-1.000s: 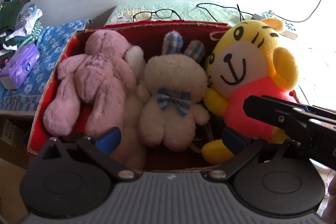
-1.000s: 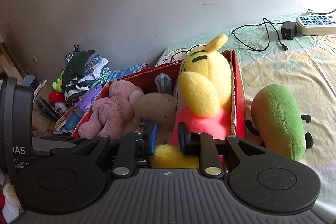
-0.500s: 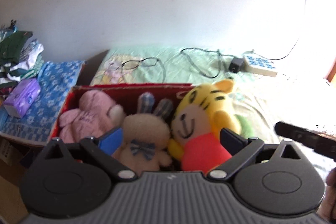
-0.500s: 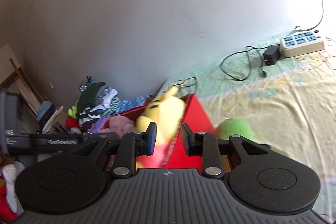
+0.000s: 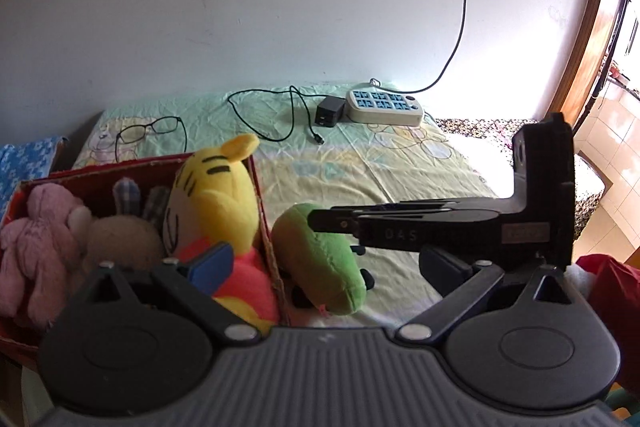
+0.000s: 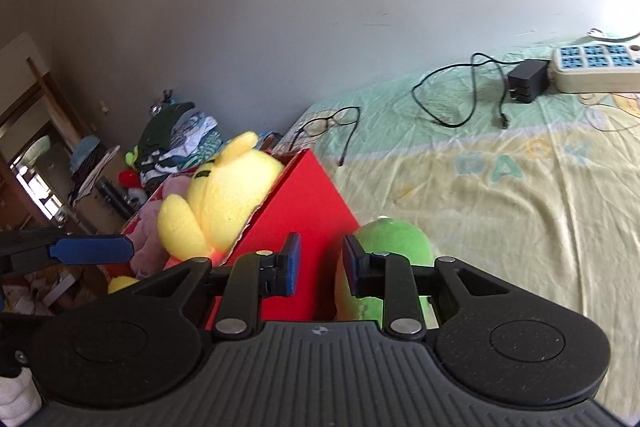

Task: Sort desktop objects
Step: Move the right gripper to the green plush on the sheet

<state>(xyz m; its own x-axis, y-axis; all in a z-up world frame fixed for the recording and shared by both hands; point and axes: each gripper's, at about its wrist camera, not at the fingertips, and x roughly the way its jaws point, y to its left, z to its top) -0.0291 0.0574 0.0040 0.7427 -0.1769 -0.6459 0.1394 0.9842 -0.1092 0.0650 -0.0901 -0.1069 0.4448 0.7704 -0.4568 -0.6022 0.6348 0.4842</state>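
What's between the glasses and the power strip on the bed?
In both wrist views, a black cable and its black charger lie between the glasses and the power strip; the rest is bare sheet.

Fuzzy plush tiger (image 5: 224, 203); red cardboard box (image 6: 304, 211) (matt, frayed rim); creased cotton sheet (image 5: 400, 179); glossy plastic power strip (image 5: 384, 103).

Home bedroom: bed (image 5: 384, 179) with cartoon sheet, soft toys in box (image 5: 262, 211), clothes pile (image 6: 180, 143) by wall.
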